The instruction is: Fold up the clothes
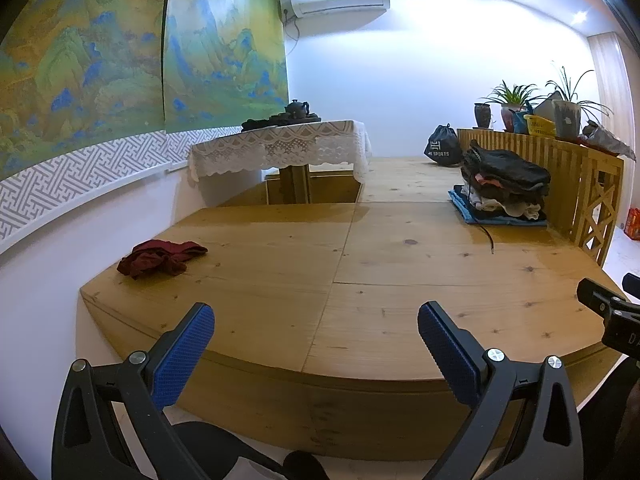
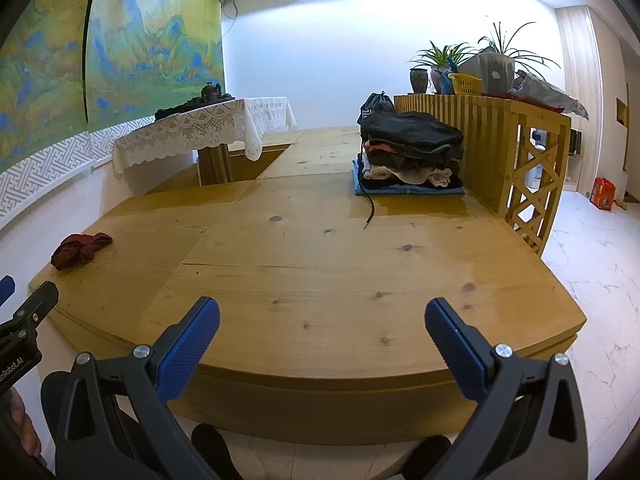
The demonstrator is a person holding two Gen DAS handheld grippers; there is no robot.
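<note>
A crumpled dark red garment lies on the wooden platform at the left, near the wall; it also shows in the right wrist view. A stack of folded clothes sits at the far right against a slatted wooden screen, also seen in the right wrist view. My left gripper is open and empty, held over the platform's front edge. My right gripper is open and empty, also over the front edge, to the right of the left one.
A low table with a lace cloth and a teapot stands at the back left over a recess. A black drawstring bag sits at the back. A slatted wooden screen with potted plants edges the right side. A black cord trails from the stack.
</note>
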